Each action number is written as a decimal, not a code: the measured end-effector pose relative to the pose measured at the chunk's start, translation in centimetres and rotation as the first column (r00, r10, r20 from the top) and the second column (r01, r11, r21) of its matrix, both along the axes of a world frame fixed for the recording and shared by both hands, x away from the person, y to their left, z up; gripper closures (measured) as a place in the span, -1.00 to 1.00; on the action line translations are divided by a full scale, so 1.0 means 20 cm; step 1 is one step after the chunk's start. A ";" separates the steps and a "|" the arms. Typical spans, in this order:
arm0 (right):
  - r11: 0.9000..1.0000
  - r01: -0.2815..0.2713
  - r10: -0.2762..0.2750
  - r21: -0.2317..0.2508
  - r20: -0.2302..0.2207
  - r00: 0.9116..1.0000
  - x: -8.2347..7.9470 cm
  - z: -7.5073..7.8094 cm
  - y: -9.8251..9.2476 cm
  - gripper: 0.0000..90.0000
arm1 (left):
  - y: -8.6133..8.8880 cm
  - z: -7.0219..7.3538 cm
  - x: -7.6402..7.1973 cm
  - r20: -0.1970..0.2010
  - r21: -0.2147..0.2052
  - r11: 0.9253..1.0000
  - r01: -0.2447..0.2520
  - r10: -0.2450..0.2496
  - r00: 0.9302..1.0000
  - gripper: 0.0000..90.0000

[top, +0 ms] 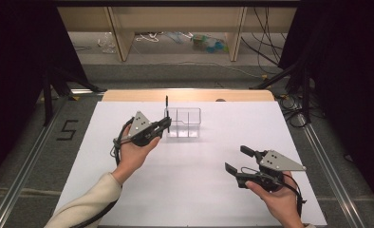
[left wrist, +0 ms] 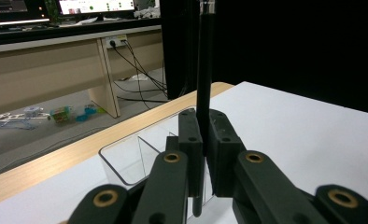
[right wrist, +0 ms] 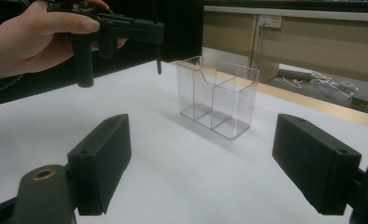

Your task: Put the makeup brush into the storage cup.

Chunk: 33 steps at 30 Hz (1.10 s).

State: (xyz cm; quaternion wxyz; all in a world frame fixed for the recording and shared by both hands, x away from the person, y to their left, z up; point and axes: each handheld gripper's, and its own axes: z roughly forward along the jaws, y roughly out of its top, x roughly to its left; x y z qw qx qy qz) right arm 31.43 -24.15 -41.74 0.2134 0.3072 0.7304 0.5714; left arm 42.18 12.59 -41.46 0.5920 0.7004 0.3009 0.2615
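A thin black pen [top: 166, 105] stands upright between the jaws of my left gripper [top: 165, 125], which is shut on it. In the left gripper view the pen [left wrist: 204, 70] rises from the closed pads of that gripper [left wrist: 204, 140], just above the near left corner of a clear plastic holder [left wrist: 126, 161] with divided compartments. The holder [top: 182, 122] stands at the table's middle back. My right gripper [top: 238, 159] rests low at the front right, open and holding nothing. From the right gripper [right wrist: 208, 158], the holder [right wrist: 217, 95] stands ahead, with the pen tip [right wrist: 158, 65] to its left.
A white sheet [top: 194, 190] covers the table, with a wooden edge [top: 187, 95] at the back. Beyond it are desk legs, cables and small clutter [top: 209, 43] on the floor. Dark curtains flank both sides.
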 end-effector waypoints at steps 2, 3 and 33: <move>1.000 -0.007 0.007 0.007 -0.003 1.000 0.00 0.00 0.00 -0.54 | 0.00 0.00 0.00 0.003 0.001 1.000 0.000 0.000 1.000 0.90; 1.000 -0.002 0.002 0.001 -0.001 1.000 0.00 0.00 0.00 -0.54 | 0.00 0.01 0.01 0.003 0.000 1.000 -0.001 0.001 1.000 0.90; 1.000 -0.011 0.011 0.005 -0.012 1.000 0.00 -0.01 0.00 -0.54 | -0.01 0.03 0.05 0.008 -0.010 1.000 -0.005 0.005 1.000 0.90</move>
